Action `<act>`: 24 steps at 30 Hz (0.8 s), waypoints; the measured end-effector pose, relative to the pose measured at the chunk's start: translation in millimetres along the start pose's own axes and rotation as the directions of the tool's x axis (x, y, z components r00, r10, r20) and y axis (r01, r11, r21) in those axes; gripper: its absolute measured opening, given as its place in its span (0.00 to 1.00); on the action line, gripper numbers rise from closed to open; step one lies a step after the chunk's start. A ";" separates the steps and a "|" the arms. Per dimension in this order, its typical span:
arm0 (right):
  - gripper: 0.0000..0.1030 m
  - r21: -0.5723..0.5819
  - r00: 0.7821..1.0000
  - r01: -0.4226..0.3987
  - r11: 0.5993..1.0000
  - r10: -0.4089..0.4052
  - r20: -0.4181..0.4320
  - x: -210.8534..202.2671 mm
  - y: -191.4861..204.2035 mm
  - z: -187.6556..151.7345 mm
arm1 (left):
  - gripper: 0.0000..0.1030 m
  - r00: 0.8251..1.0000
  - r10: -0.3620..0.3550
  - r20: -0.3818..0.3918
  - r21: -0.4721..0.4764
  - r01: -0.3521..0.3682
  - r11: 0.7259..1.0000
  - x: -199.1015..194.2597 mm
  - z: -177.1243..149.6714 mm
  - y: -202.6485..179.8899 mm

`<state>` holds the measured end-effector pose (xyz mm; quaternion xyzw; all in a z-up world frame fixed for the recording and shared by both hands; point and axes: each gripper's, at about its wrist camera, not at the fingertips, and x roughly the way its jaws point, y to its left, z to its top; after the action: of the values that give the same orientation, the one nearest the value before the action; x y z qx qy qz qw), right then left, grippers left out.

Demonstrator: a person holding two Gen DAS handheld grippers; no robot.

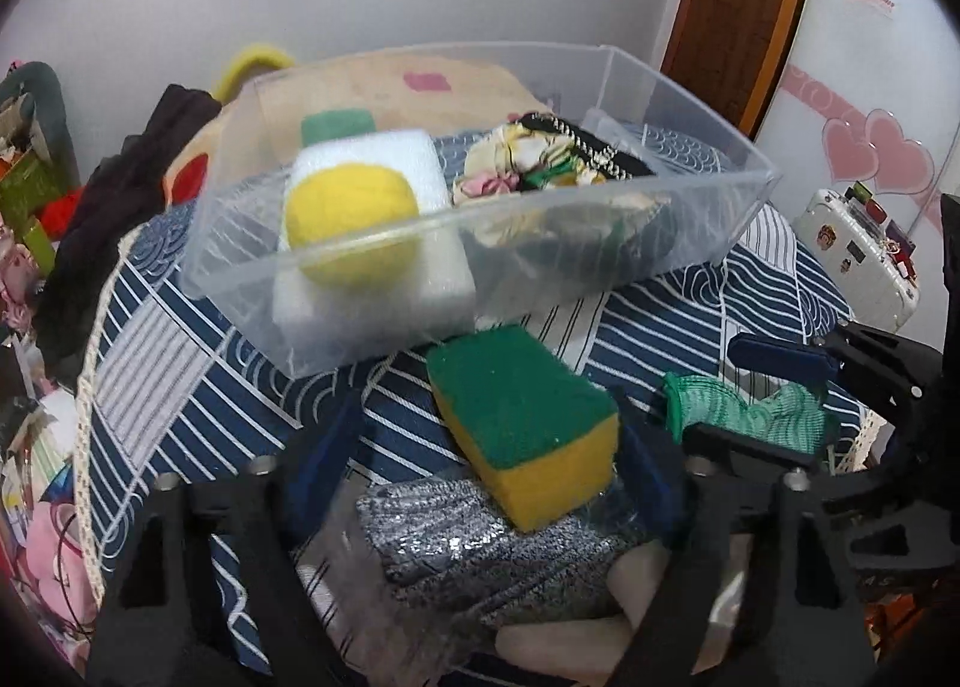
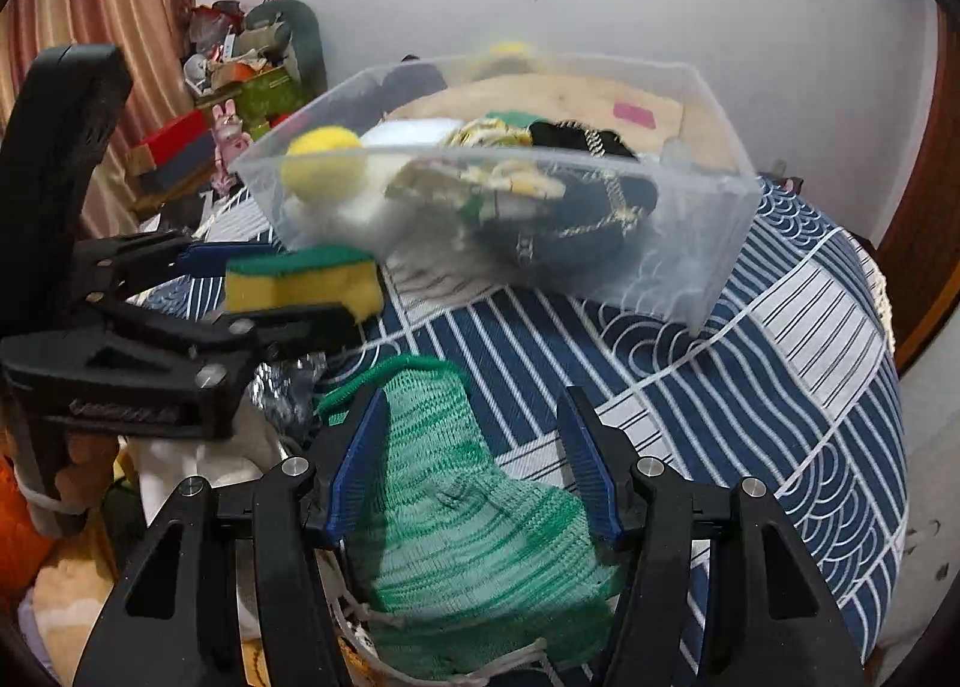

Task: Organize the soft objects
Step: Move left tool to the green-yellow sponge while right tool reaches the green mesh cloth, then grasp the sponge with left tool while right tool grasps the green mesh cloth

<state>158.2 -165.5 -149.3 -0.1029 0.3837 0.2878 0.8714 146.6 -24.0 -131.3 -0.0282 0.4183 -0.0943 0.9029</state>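
**binfan:** So where's everything at? The left gripper (image 2: 300,303) has its fingers closed on the sponge (image 1: 525,426), green side up, lifted off the bedspread (image 2: 750,387) just in front of the clear bin's (image 1: 708,123) near wall. The bin sits toward the far edge of the bedspread and already holds a yellow ball (image 1: 351,222) on a white foam block (image 1: 384,291), plus a bundle of patterned cloth (image 1: 528,162).

**softsorter:** Yep. The right gripper (image 2: 474,468) is spread wide around the green mesh cloth (image 2: 468,513), which lies at the near edge. Jaws aren't pinching it as far as I can see; whether the blue pads brush it I can't tell.

**binfan:** Tips for dropping the sponge in?

**softsorter:** I'd say raise it enough to clear the near wall first, since that bin looks light and a bump would probably shove it. Go for the gap in the middle, between the foam block and the cloth bundle, so the ball doesn't get knocked loose. Let go low, not from height.

**binfan:** And the mesh cloth?

**softsorter:** Pinch a bunched part, not one loose layer, or it'll likely slip.
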 end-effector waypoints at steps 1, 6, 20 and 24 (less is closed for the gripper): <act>0.54 -0.007 1.000 0.001 1.000 -0.001 -0.004 1.2 0.7 -2.0 | 0.69 1.000 -0.009 -0.004 -0.007 0.009 1.000 1.6 -0.7 0.7; 0.31 -0.026 1.000 0.000 1.000 0.000 -0.003 4.1 5.7 -4.9 | 0.46 0.999 -0.035 0.006 -0.034 0.036 0.999 -1.7 -4.1 4.4; 0.10 0.033 0.989 0.075 0.997 -0.078 0.128 -35.0 -5.5 3.9 | 0.38 0.988 0.018 0.151 0.039 -0.024 0.999 -52.9 -13.9 -11.5; 0.10 0.065 0.976 0.100 0.993 -0.110 0.187 -56.6 -16.0 10.5 | 0.38 0.982 0.018 0.185 0.033 -0.024 0.999 -64.9 -7.2 -11.4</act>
<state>143.3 -198.3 -101.6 -0.0709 0.3004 0.2392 0.9206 98.4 -22.4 -85.8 -0.0164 0.3312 -0.0890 0.9392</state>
